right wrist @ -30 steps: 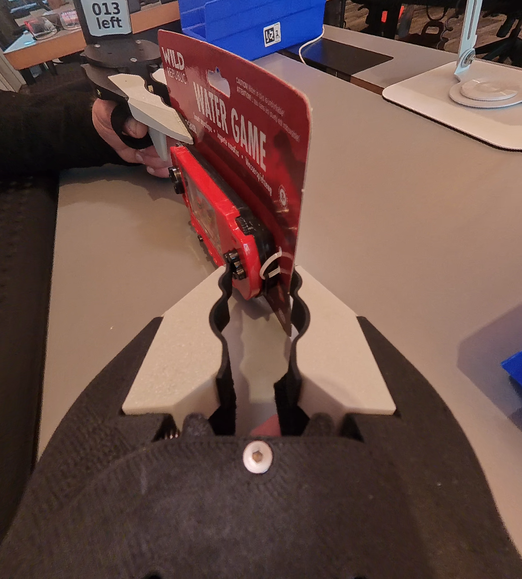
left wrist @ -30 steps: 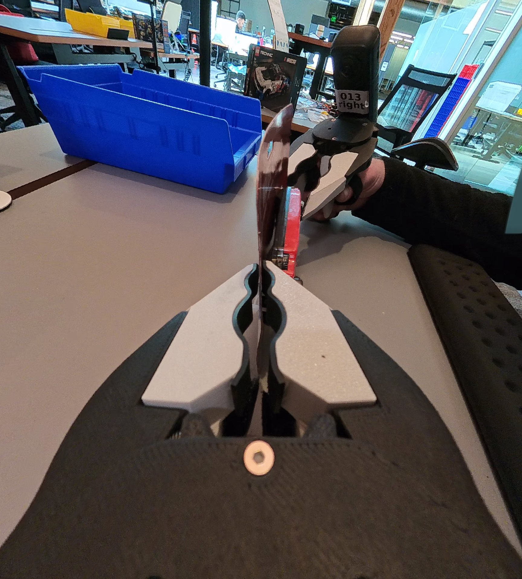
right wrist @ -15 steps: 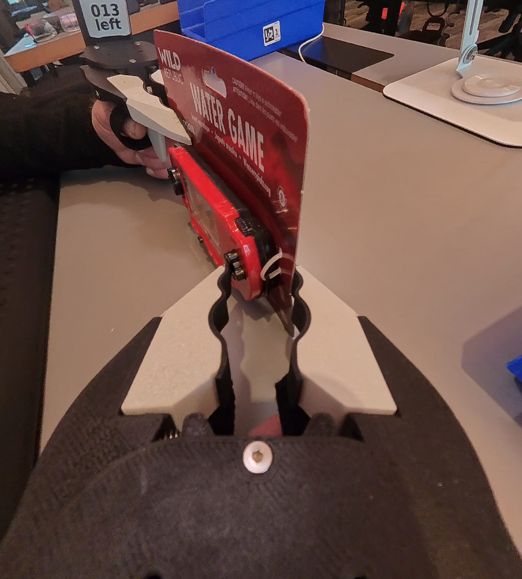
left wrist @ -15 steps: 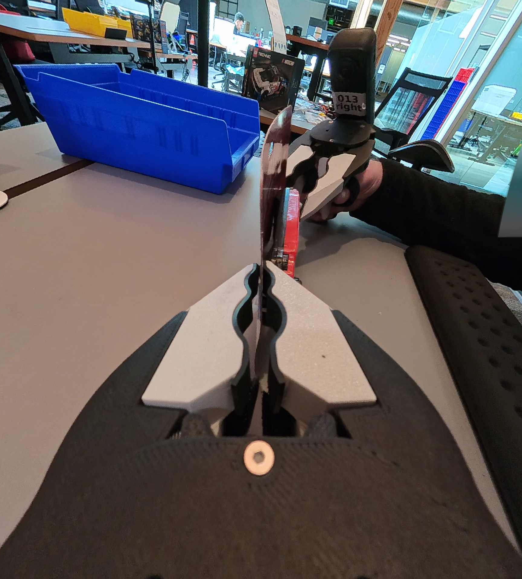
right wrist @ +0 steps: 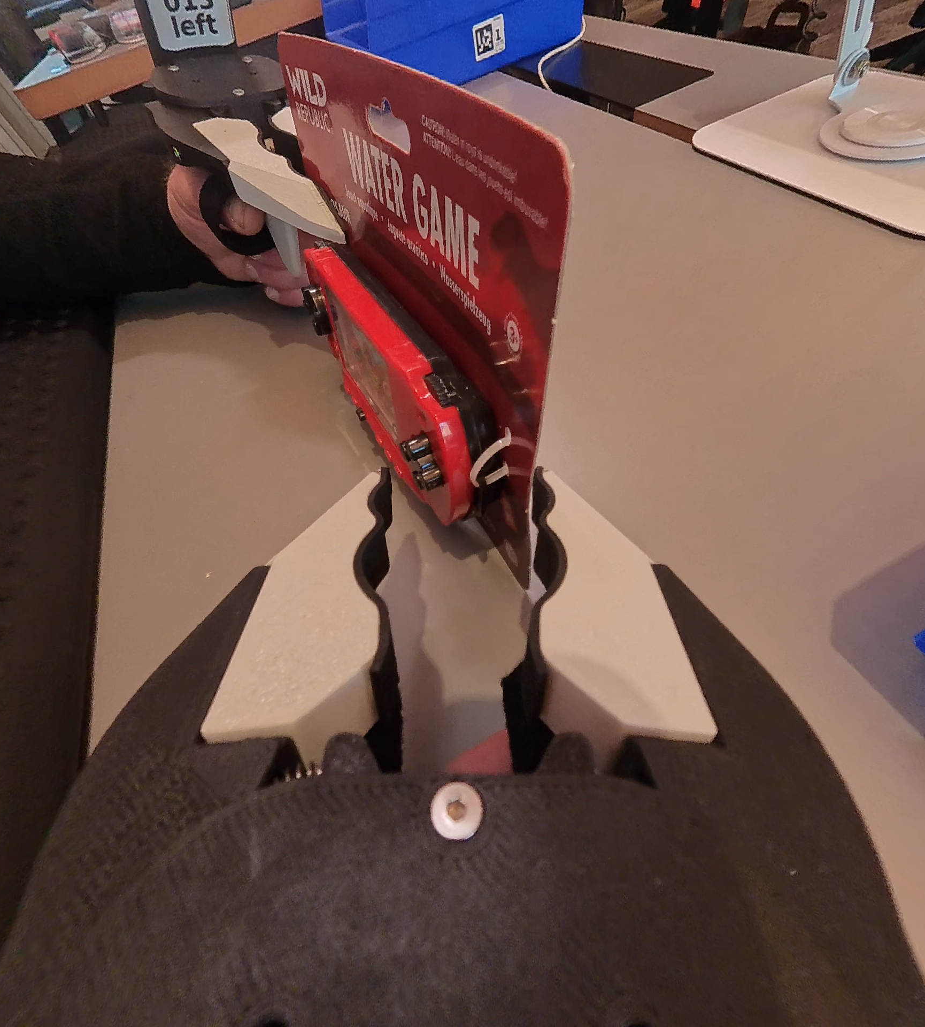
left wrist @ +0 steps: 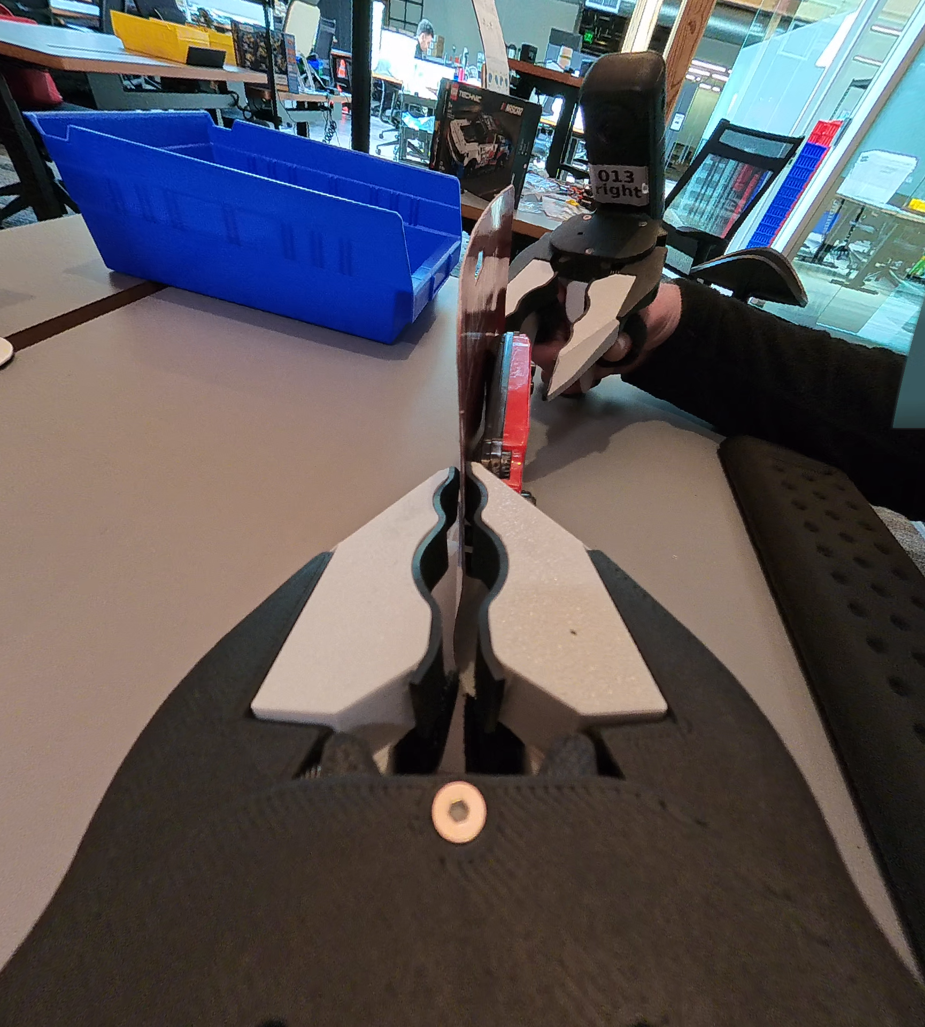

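The left gripper [left wrist: 467, 489] is pinching the card [right wrist: 449, 222] edge while the right gripper [right wrist: 460, 500], jaws spread, is straddling its opposite corner; the stiff, thin card is likely flexing under the red toy [right wrist: 393, 378].

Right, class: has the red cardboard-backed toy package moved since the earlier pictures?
No. The red cardboard-backed toy package keeps its spot beside the blue plastic bin, clamped in the left gripper.

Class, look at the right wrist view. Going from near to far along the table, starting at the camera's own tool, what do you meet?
Right tool, jaws apart → red toy on its backing card, standing on edge → left tool clamping the card's far end → blue bin.
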The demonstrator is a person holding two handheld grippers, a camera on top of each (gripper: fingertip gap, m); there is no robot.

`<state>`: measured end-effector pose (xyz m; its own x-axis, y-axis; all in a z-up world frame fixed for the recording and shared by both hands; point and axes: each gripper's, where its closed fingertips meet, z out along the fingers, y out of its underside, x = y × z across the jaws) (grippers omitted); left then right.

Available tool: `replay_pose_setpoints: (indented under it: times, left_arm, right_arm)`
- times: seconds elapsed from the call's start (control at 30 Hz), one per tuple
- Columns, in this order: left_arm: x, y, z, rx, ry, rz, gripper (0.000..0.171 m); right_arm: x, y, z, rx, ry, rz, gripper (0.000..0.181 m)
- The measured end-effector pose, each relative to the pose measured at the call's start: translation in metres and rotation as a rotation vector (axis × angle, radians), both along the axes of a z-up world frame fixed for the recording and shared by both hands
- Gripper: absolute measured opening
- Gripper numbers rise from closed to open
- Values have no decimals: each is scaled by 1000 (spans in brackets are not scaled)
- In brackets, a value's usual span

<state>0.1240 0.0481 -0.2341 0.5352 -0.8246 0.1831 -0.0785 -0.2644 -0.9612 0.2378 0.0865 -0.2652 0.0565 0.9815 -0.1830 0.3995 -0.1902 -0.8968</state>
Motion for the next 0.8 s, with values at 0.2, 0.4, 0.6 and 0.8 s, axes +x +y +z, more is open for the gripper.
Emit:
replay_pose_setpoints:
  times: [0.2,0.4,0.6,0.8]
  left_arm:
    - [-1,2,0,-9,-4,7,0]
    - [-1,2,0,-15,-7,12,0]
    - [0,2,-1,-25,-9,17,0]
    - [-2,-3,-1,-36,2,13,0]
  right_arm:
    - [0,2,-1,9,-8,-19,43]
    - [-1,3,-3,15,-21,-36,40]
    - [-2,1,-2,1,-20,-49,45]
    - [-3,-2,10,-19,29,-72,41]
